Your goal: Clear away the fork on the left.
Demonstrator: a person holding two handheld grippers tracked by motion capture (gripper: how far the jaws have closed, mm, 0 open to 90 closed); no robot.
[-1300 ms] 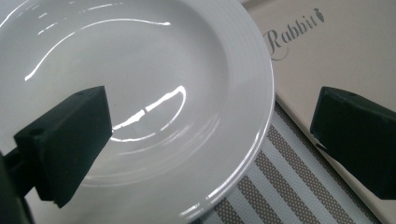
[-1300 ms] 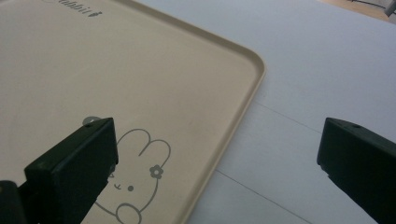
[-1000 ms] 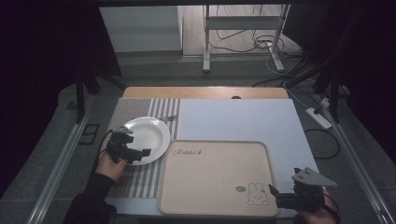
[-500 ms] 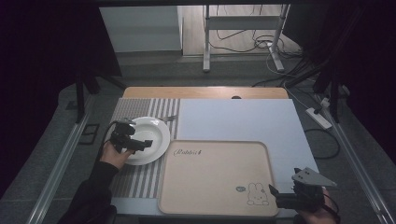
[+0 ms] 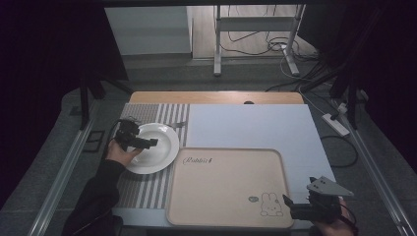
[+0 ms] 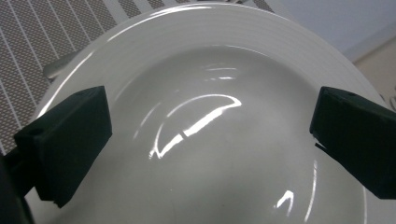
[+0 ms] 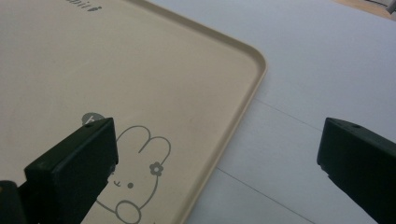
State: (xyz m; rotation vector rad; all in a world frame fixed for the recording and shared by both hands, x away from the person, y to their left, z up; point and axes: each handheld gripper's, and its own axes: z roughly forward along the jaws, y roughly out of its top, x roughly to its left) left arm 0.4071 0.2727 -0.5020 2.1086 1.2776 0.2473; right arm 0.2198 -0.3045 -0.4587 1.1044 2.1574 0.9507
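White plate (image 6: 219,140) between spread fingers (image 6: 70,140)

My round white plate (image 6: 219,112) looks like glazed ceramic, super glossy with ring ridges on the rim. It sits on a striped grey-and-white woven cloth mat (image 5: 147,189). The beige rectangular tray (image 7: 140,79) is smooth matt plastic, and my grippers' black jaws look matt plastic too.
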